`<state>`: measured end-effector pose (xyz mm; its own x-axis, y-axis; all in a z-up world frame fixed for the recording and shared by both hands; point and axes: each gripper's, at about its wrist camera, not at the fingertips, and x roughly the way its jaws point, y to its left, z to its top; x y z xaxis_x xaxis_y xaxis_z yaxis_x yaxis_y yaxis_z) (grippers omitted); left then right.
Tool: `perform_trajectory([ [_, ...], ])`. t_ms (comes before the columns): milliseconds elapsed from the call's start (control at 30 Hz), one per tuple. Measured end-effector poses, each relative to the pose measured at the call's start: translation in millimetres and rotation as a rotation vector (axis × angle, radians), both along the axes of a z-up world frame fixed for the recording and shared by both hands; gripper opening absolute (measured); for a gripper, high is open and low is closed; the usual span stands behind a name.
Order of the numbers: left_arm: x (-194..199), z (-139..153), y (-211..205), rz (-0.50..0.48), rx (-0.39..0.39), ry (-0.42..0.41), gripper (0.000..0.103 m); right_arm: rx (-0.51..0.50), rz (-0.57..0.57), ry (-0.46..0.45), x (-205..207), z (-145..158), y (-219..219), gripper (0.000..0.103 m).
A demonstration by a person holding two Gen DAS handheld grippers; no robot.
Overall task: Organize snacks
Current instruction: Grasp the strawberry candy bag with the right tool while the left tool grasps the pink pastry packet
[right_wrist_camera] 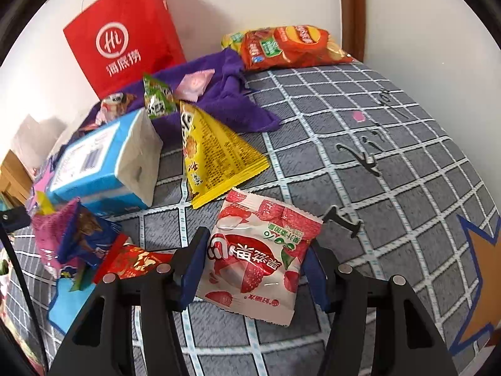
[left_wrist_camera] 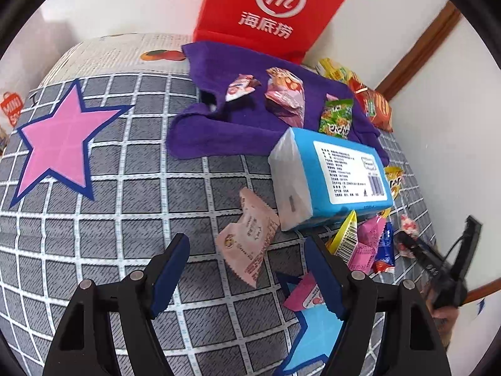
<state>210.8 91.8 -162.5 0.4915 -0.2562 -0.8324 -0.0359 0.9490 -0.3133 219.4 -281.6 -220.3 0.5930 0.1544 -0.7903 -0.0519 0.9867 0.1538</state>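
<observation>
A: Target snack? 
B: A strawberry-print packet is seen lying between the blue fingers of the right gripper, low in the right wrist view. Jaws are spread; the packet edges seem to touch both pads, though real clamping can't be told.

A: Left side? 
B: The left gripper is held wide apart, nothing between the fingers. A pale pink wrapper is seen just ahead of it on the grey checked cloth.

A: Around that? 
B: A blue tissue pack lies beyond the pink wrapper. A small heap of packets is wedged against its near edge. A yellow snack bag leans against the tissue pack in the right wrist view.

A: Further out? 
B: A purple towel with several small packets on it, a green packet among them. A red chip bag sits at the towel's far edge. A red paper bag stands against the wall. A pink star is marked on the cloth.
</observation>
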Motion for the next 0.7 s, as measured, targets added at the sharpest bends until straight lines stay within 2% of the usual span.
perform_trajectory([
  [300,17,-21,-27,-0.094,0.169,0.008,0.074,0.019,-0.001,-0.001,-16,8,-10,0.058],
  [400,22,-29,-36,-0.128,0.252,0.006,0.073,0.014,-0.001,0.005,-20,7,-12,0.058],
  [533,28,-38,-43,-0.14,0.293,0.002,0.072,0.01,-0.004,0.018,-20,3,-13,0.058],
  [633,28,-38,-48,-0.156,0.331,-0.028,0.059,0.009,-0.008,0.024,-18,1,-12,0.058],
  [700,26,-36,-49,-0.162,0.321,-0.039,0.041,0.01,-0.009,0.024,-16,2,-12,0.058],
])
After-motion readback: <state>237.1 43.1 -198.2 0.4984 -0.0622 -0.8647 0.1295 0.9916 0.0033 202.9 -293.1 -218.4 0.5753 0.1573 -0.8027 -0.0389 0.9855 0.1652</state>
